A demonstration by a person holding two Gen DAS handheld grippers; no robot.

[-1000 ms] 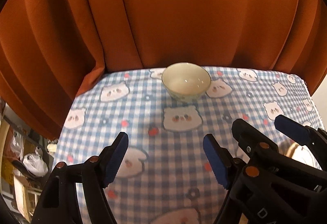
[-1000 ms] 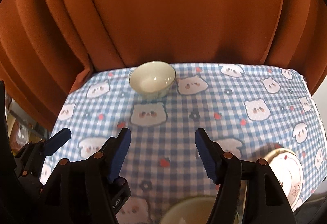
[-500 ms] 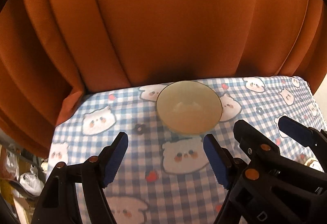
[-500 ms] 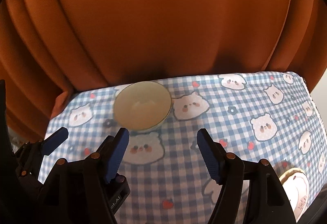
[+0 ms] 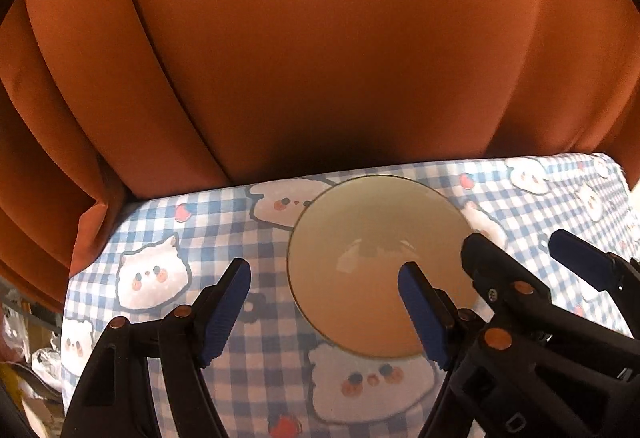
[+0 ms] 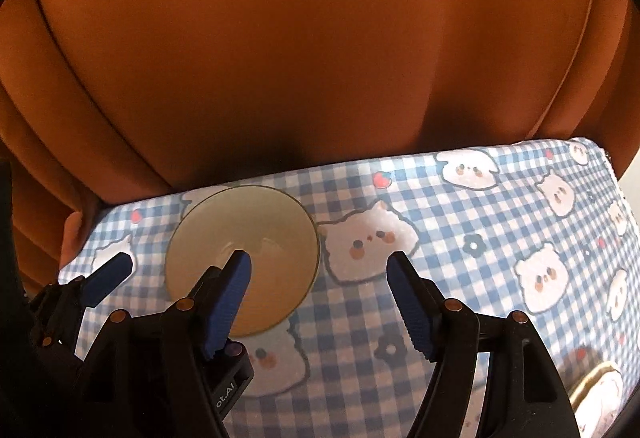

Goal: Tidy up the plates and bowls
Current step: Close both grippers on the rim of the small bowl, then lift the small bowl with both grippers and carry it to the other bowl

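A cream bowl (image 5: 360, 262) stands near the far edge of the table, on a blue checked cloth with bear faces (image 5: 160, 230). My left gripper (image 5: 324, 298) is open; its right finger overlaps the bowl's near right side in the image and its left finger is left of the bowl. In the right wrist view the bowl (image 6: 256, 234) is at left, and my right gripper (image 6: 320, 290) is open with its left finger in front of the bowl. The right gripper (image 5: 520, 266) also shows in the left wrist view. A plate's edge (image 6: 600, 386) shows at the lower right.
An orange curtain (image 5: 320, 58) hangs right behind the table's far edge. The cloth's left edge (image 5: 76, 278) drops off to clutter on the floor. The left gripper's finger (image 6: 108, 274) shows at the left of the right wrist view.
Both grippers have moved forward toward the bowl, which now looms large between and under the fingers. The jaws stay open. The plate has slid almost out of the right wrist view.
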